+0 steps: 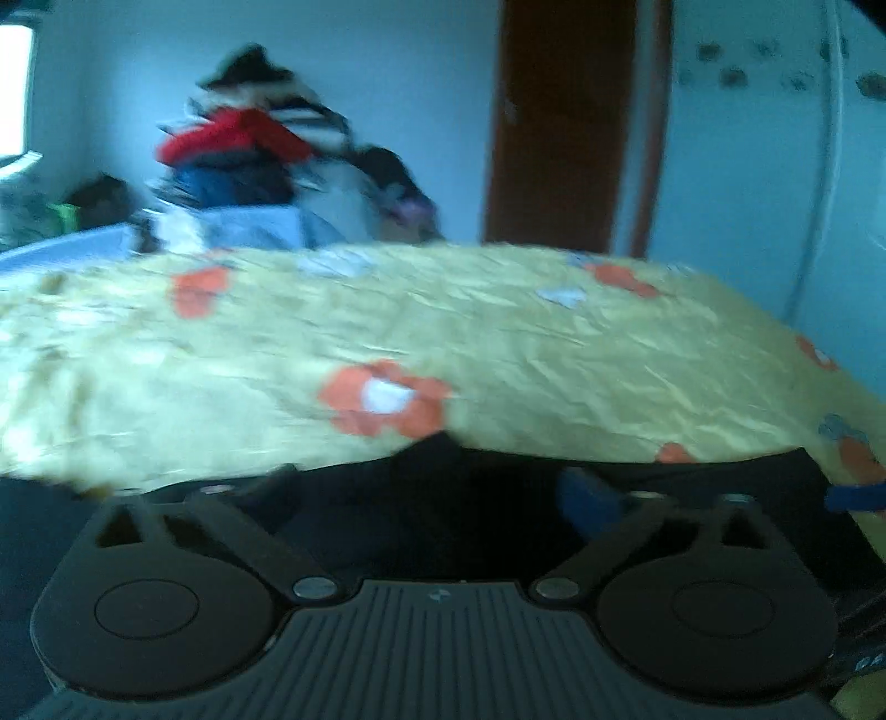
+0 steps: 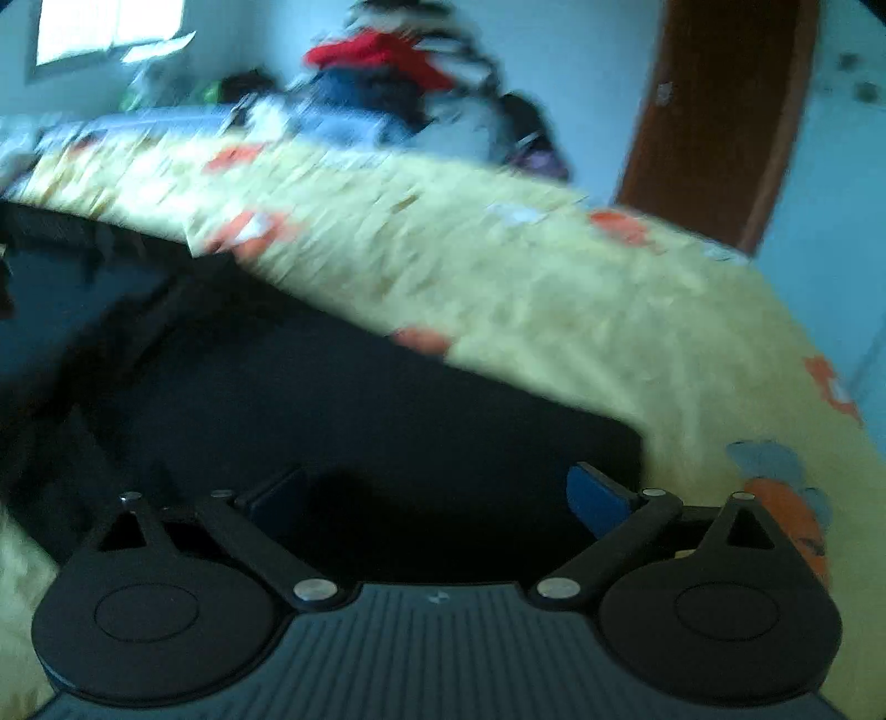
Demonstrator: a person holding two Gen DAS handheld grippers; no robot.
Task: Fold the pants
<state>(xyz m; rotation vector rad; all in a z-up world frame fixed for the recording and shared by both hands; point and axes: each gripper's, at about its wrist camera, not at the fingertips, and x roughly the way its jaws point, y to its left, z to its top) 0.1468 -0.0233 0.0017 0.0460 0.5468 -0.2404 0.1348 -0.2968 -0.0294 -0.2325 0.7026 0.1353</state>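
Dark pants (image 2: 343,410) lie flat on a yellow flowered bedsheet (image 2: 554,277). In the right wrist view they fill the lower left and middle, and my right gripper (image 2: 437,498) hangs just over them with its blue pads (image 2: 598,498) wide apart and empty. In the left wrist view only a dark strip of the pants (image 1: 443,487) shows along the near edge of the sheet (image 1: 498,343). My left gripper (image 1: 437,493) is low over that strip with its fingers (image 1: 587,498) spread apart. Both views are motion-blurred.
A heap of mixed clothes (image 1: 255,160) sits at the far side of the bed, also in the right wrist view (image 2: 398,83). A brown door (image 1: 559,122) and a white wardrobe (image 1: 775,166) stand behind. A bright window (image 2: 105,27) is at far left.
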